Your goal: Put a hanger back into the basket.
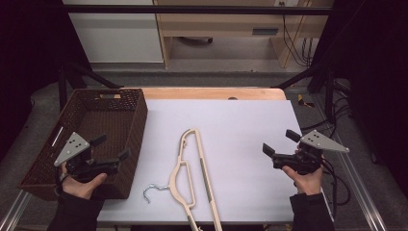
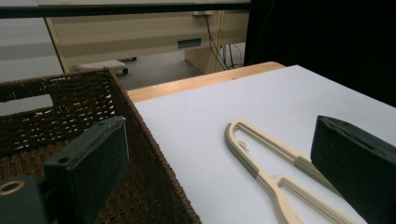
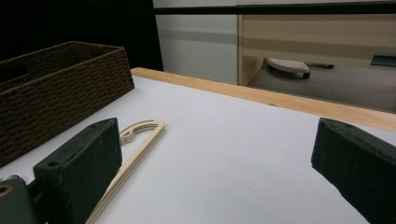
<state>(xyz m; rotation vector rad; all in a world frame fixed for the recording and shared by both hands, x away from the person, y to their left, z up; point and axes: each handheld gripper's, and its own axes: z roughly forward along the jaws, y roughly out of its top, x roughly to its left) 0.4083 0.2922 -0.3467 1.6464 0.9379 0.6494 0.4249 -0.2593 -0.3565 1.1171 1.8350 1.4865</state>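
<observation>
Cream plastic clothes hanger [image 1: 192, 175] flat on white worktop [image 1: 240, 125], just right of brown wicker basket [image 1: 137, 120]. Left gripper [image 1: 111, 148] and right gripper [image 1: 280, 142] flank hanger, jaws open, empty.

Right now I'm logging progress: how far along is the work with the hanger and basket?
Nothing looks done: the cream hanger lies flat on the white table, outside the brown basket. In hand: nothing; the left gripper and right gripper hover open. Left: gripping the hanger and whatever follows.
</observation>
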